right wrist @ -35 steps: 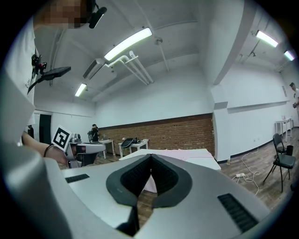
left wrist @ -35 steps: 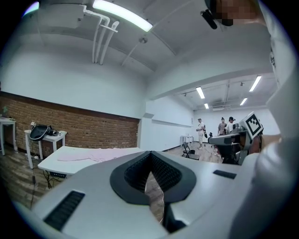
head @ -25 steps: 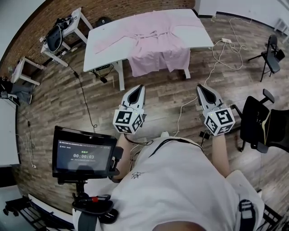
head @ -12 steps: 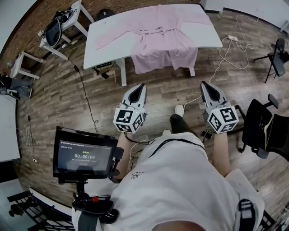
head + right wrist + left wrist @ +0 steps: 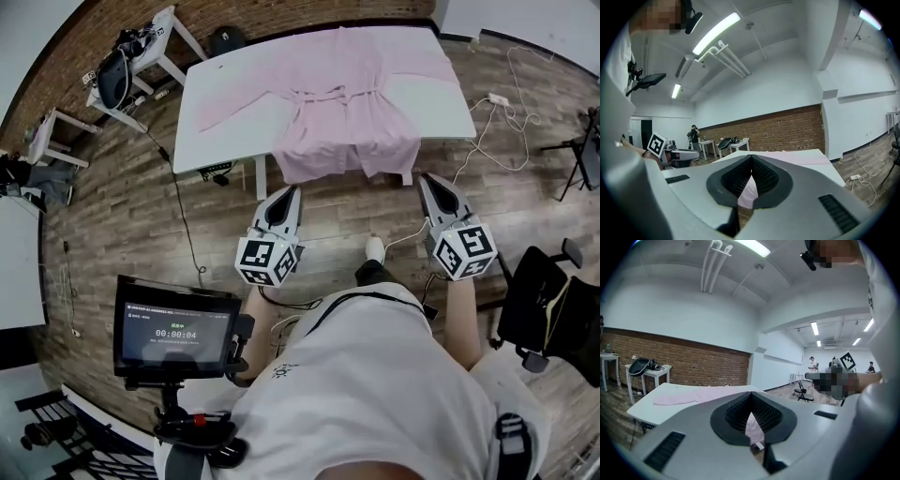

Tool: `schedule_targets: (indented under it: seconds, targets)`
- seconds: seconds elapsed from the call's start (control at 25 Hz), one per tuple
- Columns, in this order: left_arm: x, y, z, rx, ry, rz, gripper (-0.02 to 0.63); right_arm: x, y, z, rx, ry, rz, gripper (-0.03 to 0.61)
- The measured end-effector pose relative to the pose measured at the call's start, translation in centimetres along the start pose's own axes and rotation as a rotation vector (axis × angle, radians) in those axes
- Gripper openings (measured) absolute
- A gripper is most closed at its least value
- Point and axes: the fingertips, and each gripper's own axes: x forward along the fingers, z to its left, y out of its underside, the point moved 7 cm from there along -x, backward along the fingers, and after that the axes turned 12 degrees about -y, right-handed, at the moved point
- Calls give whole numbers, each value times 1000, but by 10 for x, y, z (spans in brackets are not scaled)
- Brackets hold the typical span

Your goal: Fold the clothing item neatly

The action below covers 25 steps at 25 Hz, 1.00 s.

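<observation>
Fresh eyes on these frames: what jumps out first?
The pink robe lies spread across the white table at the top of the head view, its hem hanging over the near edge. Nearer the person, the left gripper and right gripper point toward it, jaws shut and empty, short of the table. A lit monitor sits at lower left.

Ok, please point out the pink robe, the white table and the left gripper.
pink robe (image 5: 342,127), head view, body below the belt.
white table (image 5: 211,148), head view, bare top at left.
left gripper (image 5: 292,188), head view, closed fingertips.
</observation>
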Motion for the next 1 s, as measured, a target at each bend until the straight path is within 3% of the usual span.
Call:
schedule_targets:
  seconds: [0.48,0.8,1.0]
  targets:
    - [129,-27,-6,-10,-99,4,2,79,-19,-134,-1,-113,31,2]
    - [165,-29,4,-20,-119,16,2,108,-13,-161,31,-130,43,2]
    - [201,-30,33,-30,-97,33,2,145,-17,-170,33,-115,72,2]
